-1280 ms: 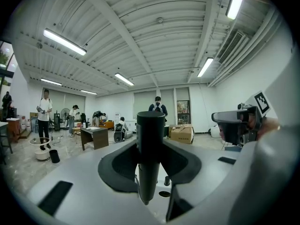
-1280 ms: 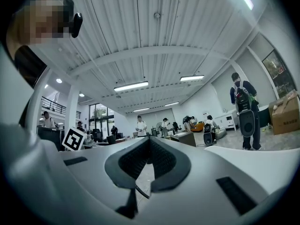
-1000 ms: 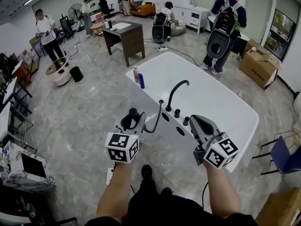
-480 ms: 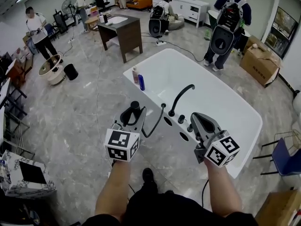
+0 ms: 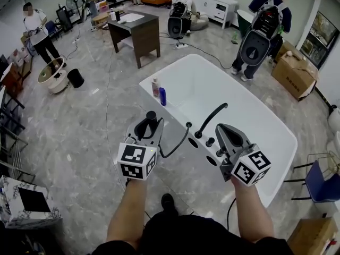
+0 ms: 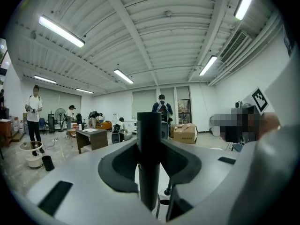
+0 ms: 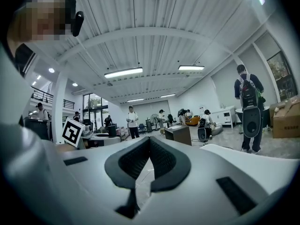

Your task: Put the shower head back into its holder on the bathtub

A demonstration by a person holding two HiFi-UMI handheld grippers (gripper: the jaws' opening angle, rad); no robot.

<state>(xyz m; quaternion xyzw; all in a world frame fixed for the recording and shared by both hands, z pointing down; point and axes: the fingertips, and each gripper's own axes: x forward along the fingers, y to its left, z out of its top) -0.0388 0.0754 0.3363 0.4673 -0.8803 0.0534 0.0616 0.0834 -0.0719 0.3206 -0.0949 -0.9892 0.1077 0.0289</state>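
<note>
Head view: left fingers (image 5: pixel 158 137) clamp shower head (image 5: pixel 151 120), right fingers (image 5: pixel 229 134) together, faucet (image 5: pixel 211 117) between.

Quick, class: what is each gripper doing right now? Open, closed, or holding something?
Left gripper: closed on the black shower head.
Right gripper: closed, nothing between its jaws.

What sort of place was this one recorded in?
Probably an open workshop hall, not a bathroom: the white bathtub stands on a wide floor near a wooden desk, a cardboard box and several people.
</note>
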